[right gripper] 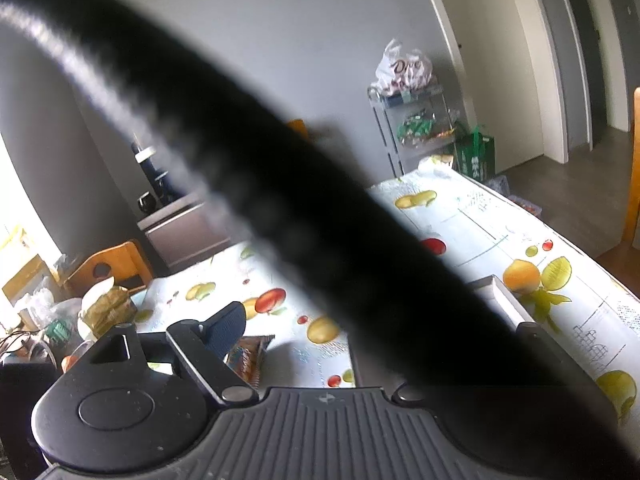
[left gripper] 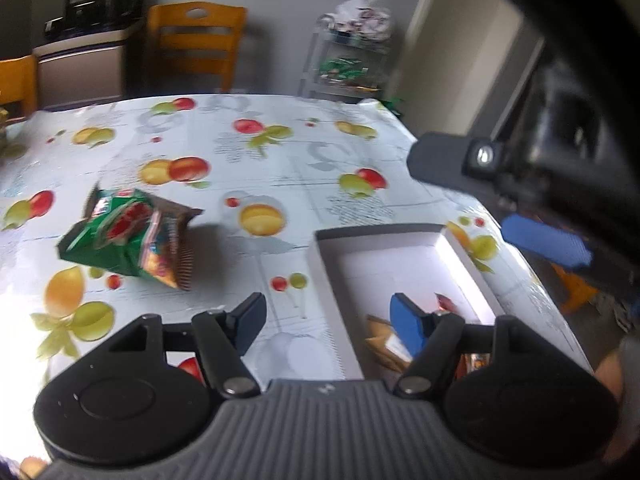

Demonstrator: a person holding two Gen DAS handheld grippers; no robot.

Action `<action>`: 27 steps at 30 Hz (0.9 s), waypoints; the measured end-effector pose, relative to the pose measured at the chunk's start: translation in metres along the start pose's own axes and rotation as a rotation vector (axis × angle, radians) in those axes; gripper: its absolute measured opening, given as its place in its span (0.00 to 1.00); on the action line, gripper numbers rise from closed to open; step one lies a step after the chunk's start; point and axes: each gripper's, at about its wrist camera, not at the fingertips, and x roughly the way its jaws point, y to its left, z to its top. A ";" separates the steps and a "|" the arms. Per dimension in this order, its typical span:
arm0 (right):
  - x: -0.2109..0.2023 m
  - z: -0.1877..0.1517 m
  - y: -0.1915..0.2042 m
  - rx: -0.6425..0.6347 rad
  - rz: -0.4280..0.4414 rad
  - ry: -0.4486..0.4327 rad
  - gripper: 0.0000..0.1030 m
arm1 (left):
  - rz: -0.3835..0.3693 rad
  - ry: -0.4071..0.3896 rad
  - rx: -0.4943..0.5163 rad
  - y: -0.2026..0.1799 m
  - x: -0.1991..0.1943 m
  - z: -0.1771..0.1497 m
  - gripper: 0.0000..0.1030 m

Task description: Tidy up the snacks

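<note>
On a fruit-print tablecloth, the green snack packets lie ahead-left of the wide, empty left gripper, nearer than the spread right gripper, white box ahead-right.

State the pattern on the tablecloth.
Colourful fruit printed on a white tablecloth, clearest in the left wrist view.

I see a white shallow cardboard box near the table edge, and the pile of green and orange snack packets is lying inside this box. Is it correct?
Not quite. The pile of green and orange snack packets lies on the fruit-print tablecloth, apart from the white shallow cardboard box. The left wrist view shows it. The box holds other, brownish wrappers.
</note>
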 end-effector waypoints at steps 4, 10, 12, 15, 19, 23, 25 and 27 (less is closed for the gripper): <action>0.001 -0.009 0.016 -0.017 -0.019 -0.035 0.80 | 0.023 -0.003 -0.034 0.005 -0.008 0.007 0.67; 0.001 -0.012 0.031 -0.052 -0.027 -0.080 0.75 | 0.052 0.002 -0.020 0.015 -0.022 0.005 0.67; 0.000 -0.011 0.034 -0.086 -0.039 -0.118 0.75 | 0.055 0.006 -0.014 0.019 -0.028 0.003 0.67; 0.004 -0.011 0.040 -0.118 -0.059 -0.136 0.75 | 0.056 0.019 -0.016 0.025 -0.034 0.001 0.67; 0.008 -0.012 0.053 -0.200 -0.048 -0.182 0.75 | 0.047 0.037 -0.026 0.032 -0.039 0.001 0.67; 0.021 -0.012 0.065 -0.208 -0.043 -0.199 0.75 | 0.073 0.021 -0.084 0.054 -0.046 0.009 0.67; 0.029 -0.012 0.075 -0.204 -0.039 -0.195 0.75 | 0.094 0.003 -0.094 0.065 -0.052 0.015 0.67; 0.034 -0.012 0.085 -0.193 -0.022 -0.193 0.75 | 0.110 -0.008 -0.119 0.079 -0.059 0.019 0.67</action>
